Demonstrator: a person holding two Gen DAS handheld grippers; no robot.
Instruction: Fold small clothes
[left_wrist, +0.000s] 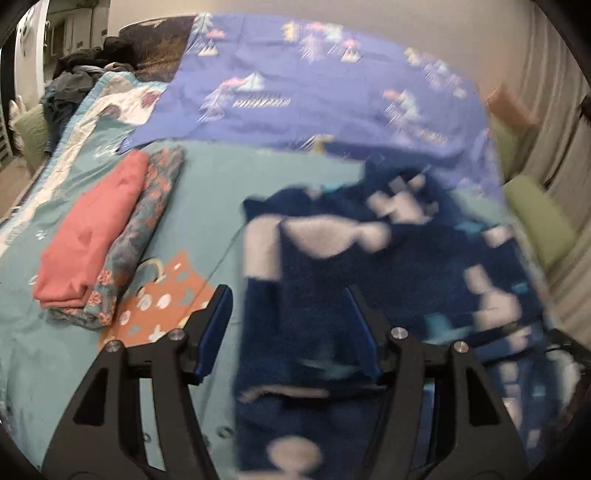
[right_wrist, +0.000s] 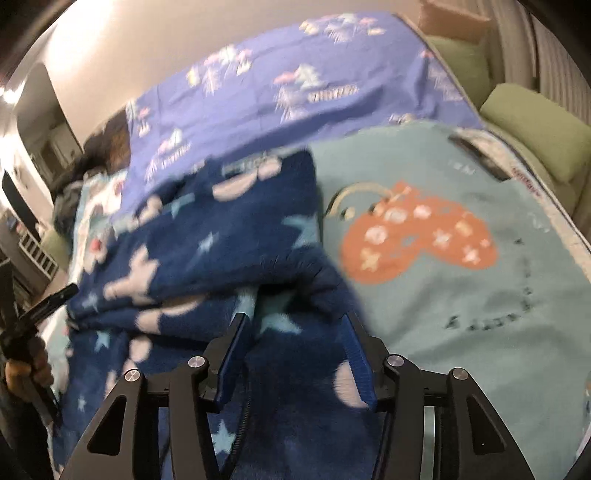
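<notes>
Folded clothes (left_wrist: 99, 236) lie left of fleece garment (left_wrist: 388, 277) on bedspread (left_wrist: 207, 192).

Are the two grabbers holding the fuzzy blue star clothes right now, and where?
Neither seems to hold it. The left gripper and right gripper both stand open over the blue star garment, pads not pressing it, though blur makes this uncertain.

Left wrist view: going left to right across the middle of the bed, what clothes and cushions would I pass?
Pink folded garment → floral folded garment → orange print on the teal bedcover → dark blue fleece garment with stars → green cushion.
</notes>
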